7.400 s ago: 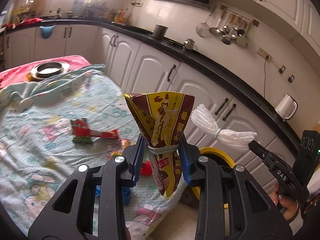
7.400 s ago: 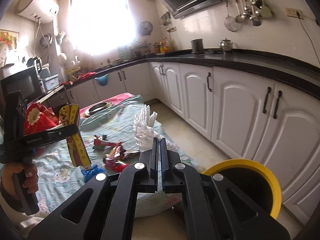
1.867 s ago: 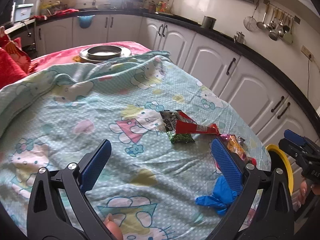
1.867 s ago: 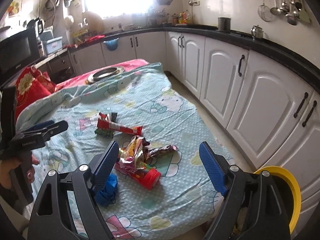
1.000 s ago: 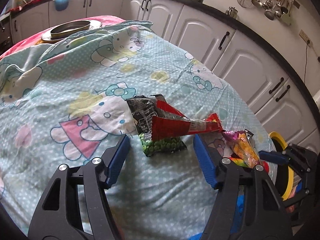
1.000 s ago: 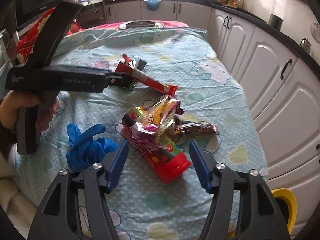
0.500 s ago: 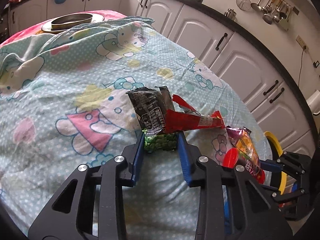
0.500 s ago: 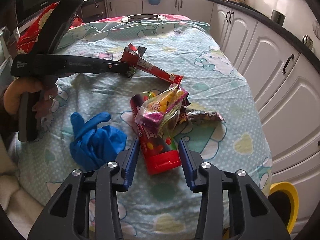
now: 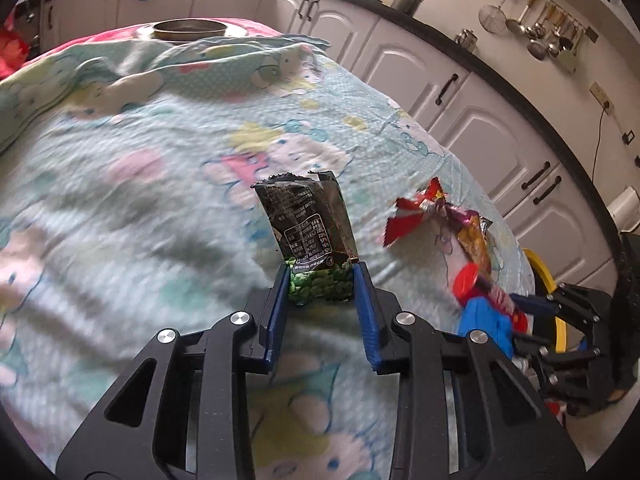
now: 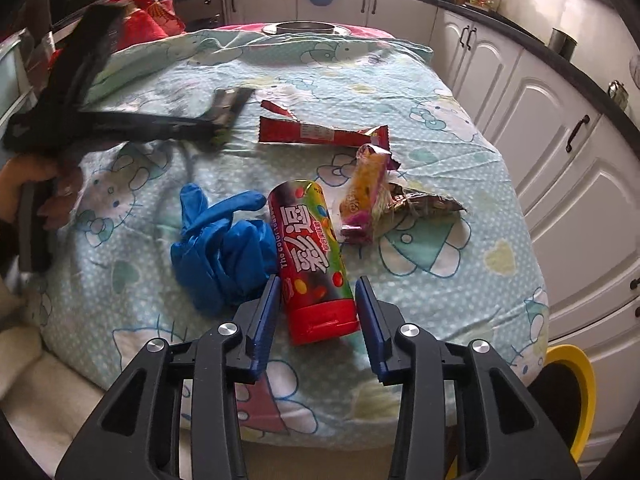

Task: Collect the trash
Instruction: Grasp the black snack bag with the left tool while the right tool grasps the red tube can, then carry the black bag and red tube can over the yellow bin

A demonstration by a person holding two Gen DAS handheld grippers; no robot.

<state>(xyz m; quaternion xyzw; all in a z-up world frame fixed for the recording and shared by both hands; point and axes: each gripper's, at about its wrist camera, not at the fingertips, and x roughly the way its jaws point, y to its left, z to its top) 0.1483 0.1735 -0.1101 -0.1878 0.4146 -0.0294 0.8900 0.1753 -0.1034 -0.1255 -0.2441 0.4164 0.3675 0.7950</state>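
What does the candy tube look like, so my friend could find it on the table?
Look at the table with the pale blue cartoon-cat cloth, on the side nearest the yellow-rimmed bin. The candy tube lies between the crumpled blue glove and a yellow-and-purple snack wrapper. It is the only round, stiff thing there: red cap, coloured candies printed on its side.

Left gripper [image 9: 321, 280] — a matte black plastic frame of two angular arms with triangular cut-outs, filling the lower part of the left wrist view. Each arm carries two round silver screw heads, and each finger ends in a flat blue ribbed pad [image 9: 277, 312].

Right gripper [image 10: 318, 296] has the same black frame, silver screws and blue ribbed pads [image 10: 370, 322] across the lower part of the right wrist view. At the left edge of that view a hand [image 10: 30, 178] wraps a black pistol-style handle — no sleeve is visible there.
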